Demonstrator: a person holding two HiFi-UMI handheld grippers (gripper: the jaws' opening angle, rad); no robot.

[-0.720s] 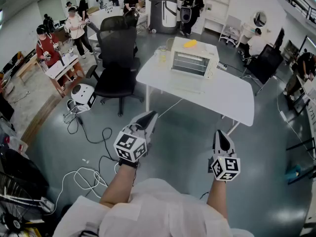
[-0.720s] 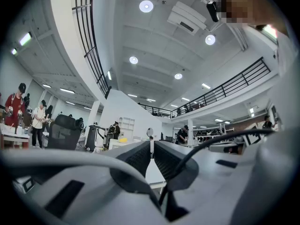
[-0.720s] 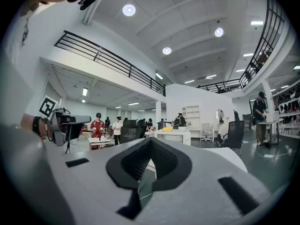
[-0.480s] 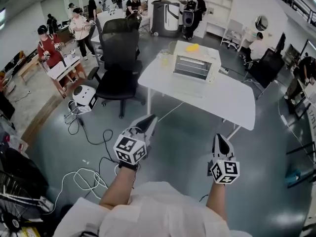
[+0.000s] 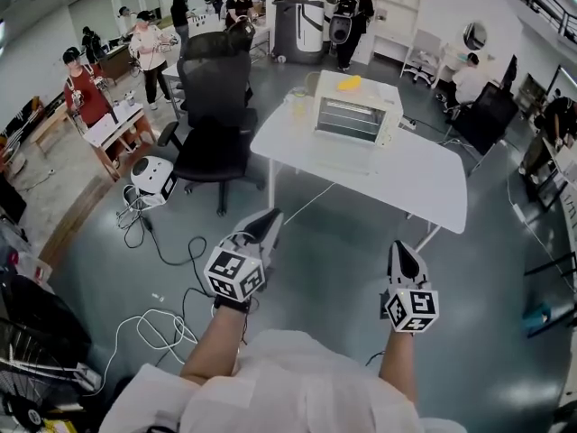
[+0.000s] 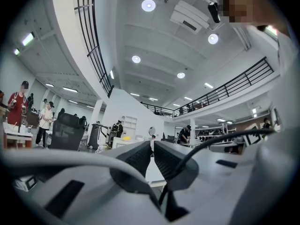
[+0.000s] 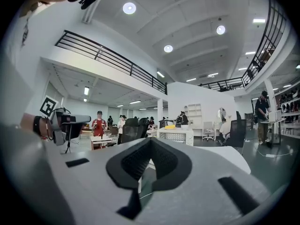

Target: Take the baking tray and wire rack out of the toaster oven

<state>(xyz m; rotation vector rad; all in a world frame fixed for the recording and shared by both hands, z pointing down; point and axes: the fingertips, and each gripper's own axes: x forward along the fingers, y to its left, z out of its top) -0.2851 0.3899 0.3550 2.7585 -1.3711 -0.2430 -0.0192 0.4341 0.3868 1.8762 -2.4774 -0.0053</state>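
The white toaster oven [image 5: 354,111] stands at the far end of a white table [image 5: 406,174], door closed. Faint bars show through its glass; I cannot tell tray from rack. It is also small and distant in the right gripper view [image 7: 176,135] and the left gripper view [image 6: 123,143]. My left gripper [image 5: 270,216] and right gripper [image 5: 403,246] hover over the floor, well short of the table. Both point toward the oven. The left gripper [image 6: 152,150] and right gripper [image 7: 151,142] are shut with nothing between the jaws.
A yellow object [image 5: 350,81] lies on top of the oven and a clear container [image 5: 297,102] stands at its left. A black office chair [image 5: 215,106] is left of the table. Cables [image 5: 153,323] and a small white appliance [image 5: 151,177] lie on the floor at left. People stand at the back.
Both grippers hold about the same place and stay shut. The head view shifts slightly, and people at the back have walked about.
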